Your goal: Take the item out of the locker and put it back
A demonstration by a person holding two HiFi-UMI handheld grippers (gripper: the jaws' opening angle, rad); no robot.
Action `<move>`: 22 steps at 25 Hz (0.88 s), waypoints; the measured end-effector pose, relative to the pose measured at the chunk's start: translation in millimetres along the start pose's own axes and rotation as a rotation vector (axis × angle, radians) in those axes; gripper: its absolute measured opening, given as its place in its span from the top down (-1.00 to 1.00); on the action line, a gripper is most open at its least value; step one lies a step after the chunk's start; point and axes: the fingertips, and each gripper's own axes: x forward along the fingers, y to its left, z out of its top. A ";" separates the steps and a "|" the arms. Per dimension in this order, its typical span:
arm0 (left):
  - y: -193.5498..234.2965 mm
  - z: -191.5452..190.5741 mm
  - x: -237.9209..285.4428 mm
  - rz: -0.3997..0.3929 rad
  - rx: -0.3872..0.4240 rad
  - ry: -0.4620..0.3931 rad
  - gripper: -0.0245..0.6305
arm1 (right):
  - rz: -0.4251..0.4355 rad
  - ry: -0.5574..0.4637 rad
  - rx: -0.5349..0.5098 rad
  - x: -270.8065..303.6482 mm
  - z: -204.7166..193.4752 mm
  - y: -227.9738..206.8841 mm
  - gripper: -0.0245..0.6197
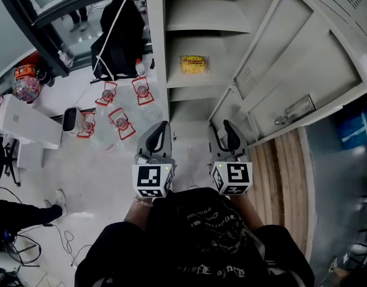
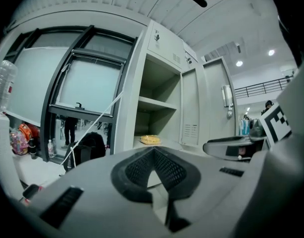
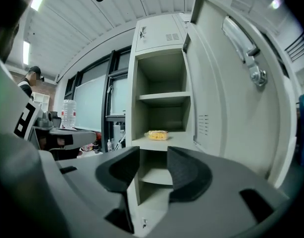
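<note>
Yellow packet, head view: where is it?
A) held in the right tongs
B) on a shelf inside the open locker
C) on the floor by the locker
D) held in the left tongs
B: the yellow plastic packet lies on a shelf of the open grey metal locker, with nothing gripping it.

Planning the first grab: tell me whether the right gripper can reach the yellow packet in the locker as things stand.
Probably yes. The locker door stands wide open, the yellow packet lies alone on its shelf, and the right gripper faces it, open and empty.
</note>
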 end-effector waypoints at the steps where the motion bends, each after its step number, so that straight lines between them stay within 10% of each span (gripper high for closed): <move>1: 0.0 -4.0 -2.3 -0.005 -0.002 0.005 0.91 | -0.008 0.004 -0.002 -3.3 -3.3 -0.5 0.42; 15: -3.8 -17.8 -12.8 -0.018 -0.027 0.009 0.91 | -0.058 0.034 -0.013 -29.4 -23.3 -2.8 0.44; 22: -11.1 -16.3 -10.9 -0.033 -0.014 -0.002 0.91 | -0.046 0.020 -0.019 -33.3 -22.0 1.9 0.78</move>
